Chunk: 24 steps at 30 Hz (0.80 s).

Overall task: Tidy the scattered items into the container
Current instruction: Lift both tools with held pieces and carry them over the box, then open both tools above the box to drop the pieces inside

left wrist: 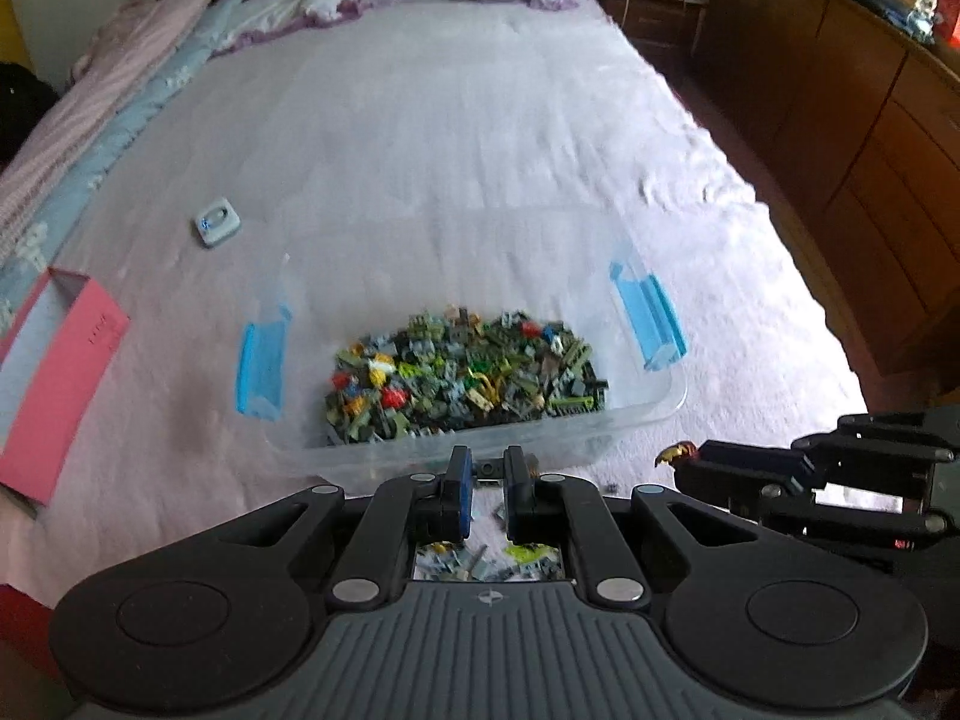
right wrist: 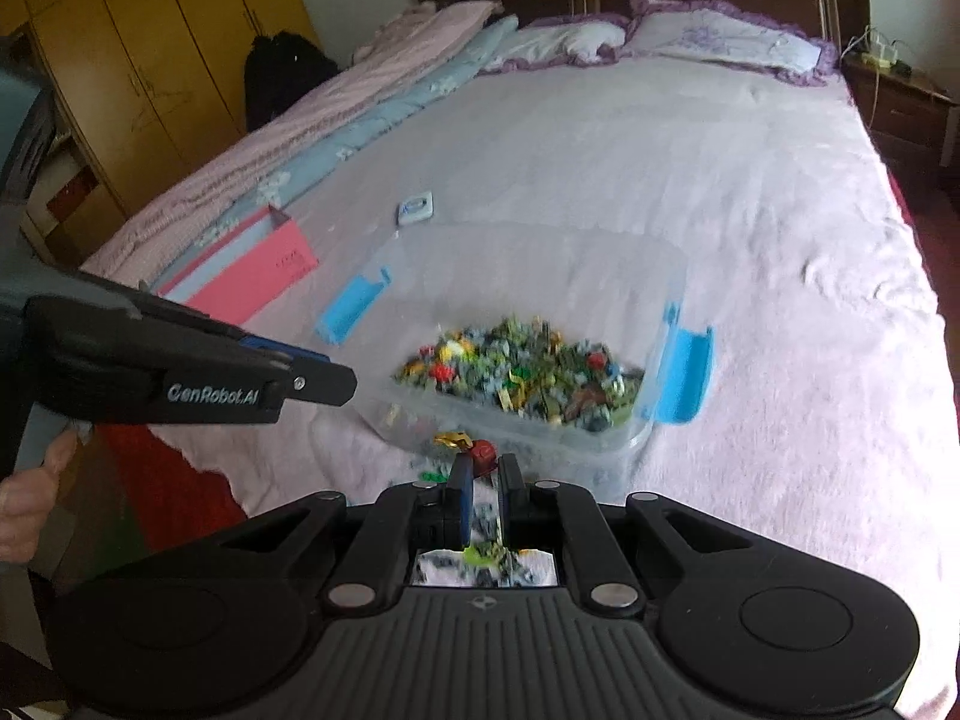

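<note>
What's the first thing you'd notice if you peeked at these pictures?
The clear plastic bin on the bed, with a colorful heap of toy bricks inside and blue latches on both ends. Next, the right gripper close to the bin's near wall, pinching a dark red and gold toy piece. A pink box lies open at the bed's left edge.

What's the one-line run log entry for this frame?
left gripper: shut on small dark piece | right gripper: shut on red-gold piece | both near front rim of clear bin | loose pieces on bed
</note>
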{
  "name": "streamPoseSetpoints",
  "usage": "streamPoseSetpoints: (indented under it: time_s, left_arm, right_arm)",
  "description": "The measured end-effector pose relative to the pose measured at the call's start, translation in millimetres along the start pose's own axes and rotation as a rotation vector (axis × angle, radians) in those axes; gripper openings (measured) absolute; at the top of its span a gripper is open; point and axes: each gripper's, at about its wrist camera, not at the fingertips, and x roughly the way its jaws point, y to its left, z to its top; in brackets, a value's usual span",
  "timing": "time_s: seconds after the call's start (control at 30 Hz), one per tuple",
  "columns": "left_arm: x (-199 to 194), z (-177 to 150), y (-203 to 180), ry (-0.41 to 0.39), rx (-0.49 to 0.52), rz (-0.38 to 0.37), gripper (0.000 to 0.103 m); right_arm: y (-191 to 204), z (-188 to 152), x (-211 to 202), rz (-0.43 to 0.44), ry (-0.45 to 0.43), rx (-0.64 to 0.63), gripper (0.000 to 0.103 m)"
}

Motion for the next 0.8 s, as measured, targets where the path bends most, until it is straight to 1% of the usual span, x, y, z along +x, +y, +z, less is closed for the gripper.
streamPoseSetpoints:
  time_s: [0.17,0.27,0.37,0.47,0.6,0.8]
  left_arm:
    - [-6,-5,21,-0.033,-0.022,-0.018,0.012]
    - [-5,-6,39,-0.058,-0.037,-0.065,0.012]
    - [-7,0,54,-0.091,-0.008,-0.108,0.012]
    - [-7,10,71,-0.121,0.01,-0.132,0.012]
    - [0,21,86,-0.14,0.033,-0.158,0.012]
    - [28,29,91,-0.134,0.059,-0.188,0.012]
  right_arm:
    - [18,11,1,-0.024,-0.019,-0.025,0.009]
    - [35,17,2,-0.06,-0.011,-0.043,0.009]
    - [57,24,0,-0.111,-0.011,-0.057,0.009]
    - [74,32,0,-0.149,-0.035,-0.026,0.01]
    - [84,44,10,-0.191,-0.055,0.034,0.01]
    - [84,57,36,-0.257,-0.071,0.072,0.01]
